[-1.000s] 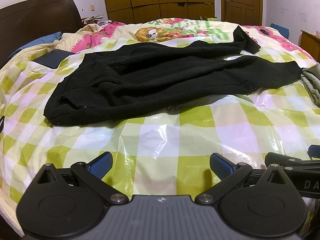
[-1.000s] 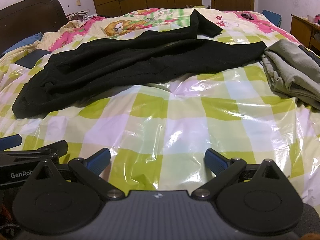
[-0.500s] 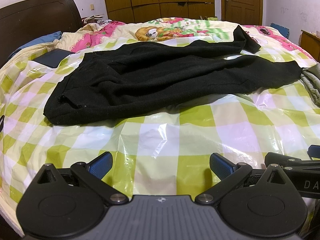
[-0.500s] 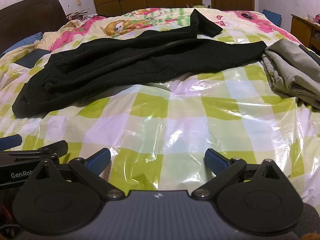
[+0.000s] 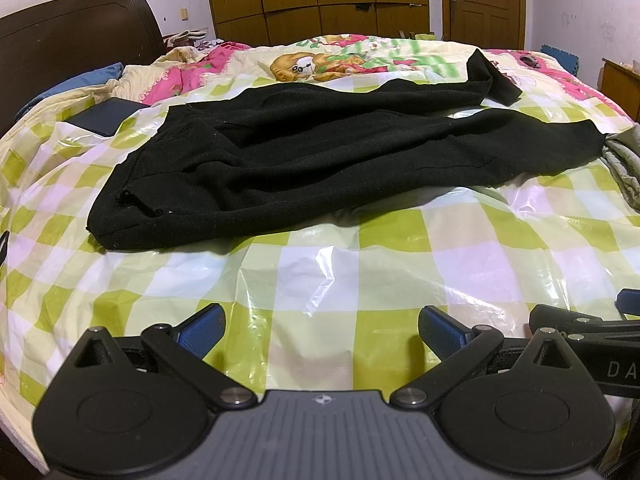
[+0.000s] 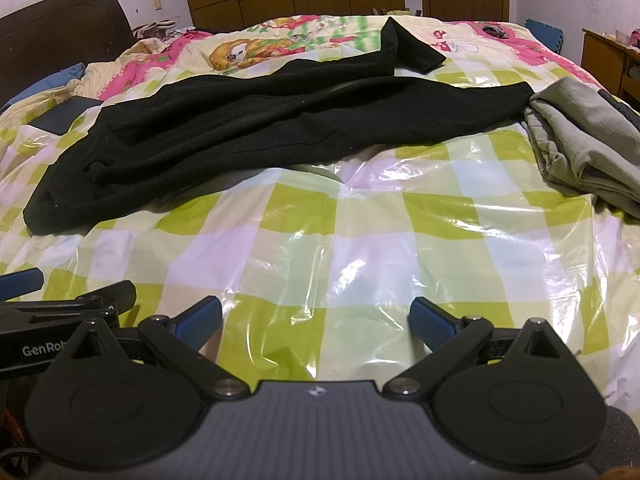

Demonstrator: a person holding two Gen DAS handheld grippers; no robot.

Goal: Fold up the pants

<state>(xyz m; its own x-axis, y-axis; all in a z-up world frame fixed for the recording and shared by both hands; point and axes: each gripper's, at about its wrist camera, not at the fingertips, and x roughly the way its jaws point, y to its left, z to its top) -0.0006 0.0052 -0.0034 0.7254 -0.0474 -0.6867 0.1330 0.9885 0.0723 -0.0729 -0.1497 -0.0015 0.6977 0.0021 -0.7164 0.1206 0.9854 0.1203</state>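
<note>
Black pants (image 5: 320, 160) (image 6: 248, 136) lie spread and rumpled across the bed, waistband at the left, legs running right; the far leg's cuff is folded over at the back right. My left gripper (image 5: 322, 330) hovers open over the near edge of the checked plastic sheet (image 5: 360, 264), well short of the pants, nothing between its blue pads. My right gripper (image 6: 316, 320) is likewise open and empty, just to the right of the left one, above the sheet (image 6: 360, 240).
A folded grey garment (image 6: 580, 140) (image 5: 624, 164) lies at the right, touching the near pant cuff. A dark flat object (image 5: 104, 118) rests at the left near a blue pillow. Headboard at left, wardrobe and door behind, a wooden cabinet (image 6: 612, 64) at right.
</note>
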